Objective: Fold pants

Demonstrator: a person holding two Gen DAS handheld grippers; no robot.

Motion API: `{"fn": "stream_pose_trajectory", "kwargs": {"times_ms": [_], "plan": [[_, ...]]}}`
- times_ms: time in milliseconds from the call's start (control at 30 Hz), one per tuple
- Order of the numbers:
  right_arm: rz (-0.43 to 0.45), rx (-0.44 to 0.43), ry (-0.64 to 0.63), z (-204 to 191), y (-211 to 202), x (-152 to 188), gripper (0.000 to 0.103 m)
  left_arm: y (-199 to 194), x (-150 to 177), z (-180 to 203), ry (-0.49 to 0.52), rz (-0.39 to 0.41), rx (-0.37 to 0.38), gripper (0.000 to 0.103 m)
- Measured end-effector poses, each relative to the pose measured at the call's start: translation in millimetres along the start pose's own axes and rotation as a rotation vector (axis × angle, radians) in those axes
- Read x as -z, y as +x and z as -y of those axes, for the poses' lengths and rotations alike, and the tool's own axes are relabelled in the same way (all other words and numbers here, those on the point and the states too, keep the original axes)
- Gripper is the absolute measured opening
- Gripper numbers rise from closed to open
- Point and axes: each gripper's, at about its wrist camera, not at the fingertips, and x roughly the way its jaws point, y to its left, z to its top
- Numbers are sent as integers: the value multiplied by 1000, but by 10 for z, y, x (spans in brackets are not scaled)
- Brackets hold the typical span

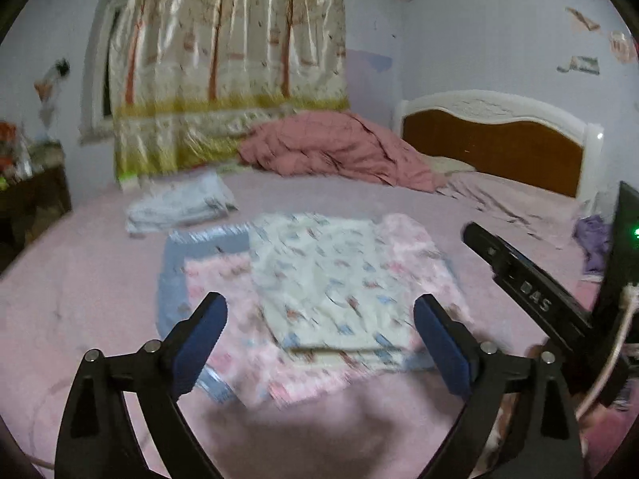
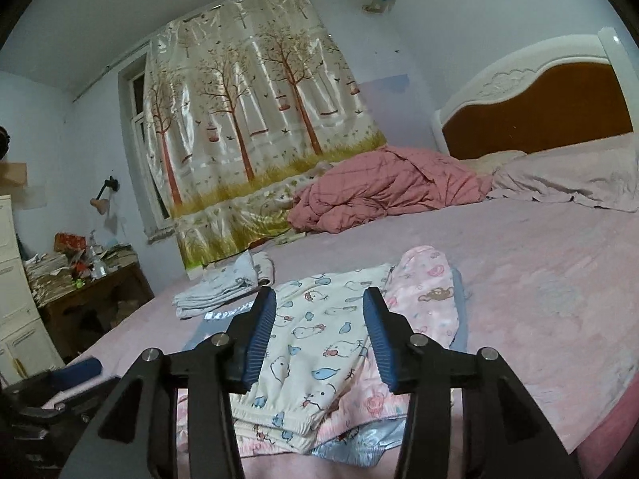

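Note:
Folded cream pants with a cartoon print (image 1: 319, 279) (image 2: 315, 351) lie on top of a stack on the pink bed. Under them are pink printed pants (image 1: 231, 319) (image 2: 427, 299) and a grey-blue garment (image 1: 175, 267) (image 2: 359, 439). My left gripper (image 1: 319, 319) is open and empty, just in front of the stack. My right gripper (image 2: 319, 319) is open and empty, its pads either side of the cream pants in view and a little above them. The right gripper also shows at the right of the left wrist view (image 1: 519, 271).
A folded pale pile (image 1: 179, 203) (image 2: 223, 287) lies behind the stack. A rumpled pink quilt (image 1: 335, 147) (image 2: 383, 187) and the headboard (image 1: 495, 135) (image 2: 535, 111) are at the back. A cluttered wooden cabinet (image 2: 88, 291) stands left of the bed.

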Motion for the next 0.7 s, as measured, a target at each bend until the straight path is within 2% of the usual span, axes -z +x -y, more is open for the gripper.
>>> {"fn": "stream_pose_trajectory", "kwargs": {"times_ms": [133, 267, 400, 533, 600, 700], "plan": [[-10, 43, 34, 44, 109, 34, 51, 141, -10, -87, -21, 48, -104, 97], [-29, 76, 72, 219, 203, 129, 51, 256, 60, -266, -67, 56, -130, 97], [-59, 126, 97, 404, 350, 193, 51, 419, 255, -393, -77, -21, -155, 97], [-62, 153, 123, 521, 515, 135, 51, 489, 650, -440, -133, -108, -181, 97], [-50, 161, 105, 493, 565, 101, 51, 460, 846, -440, -211, -151, -178, 94], [-27, 150, 44, 352, 656, 67, 51, 298, 1137, -331, -403, -178, -100, 92]]}}
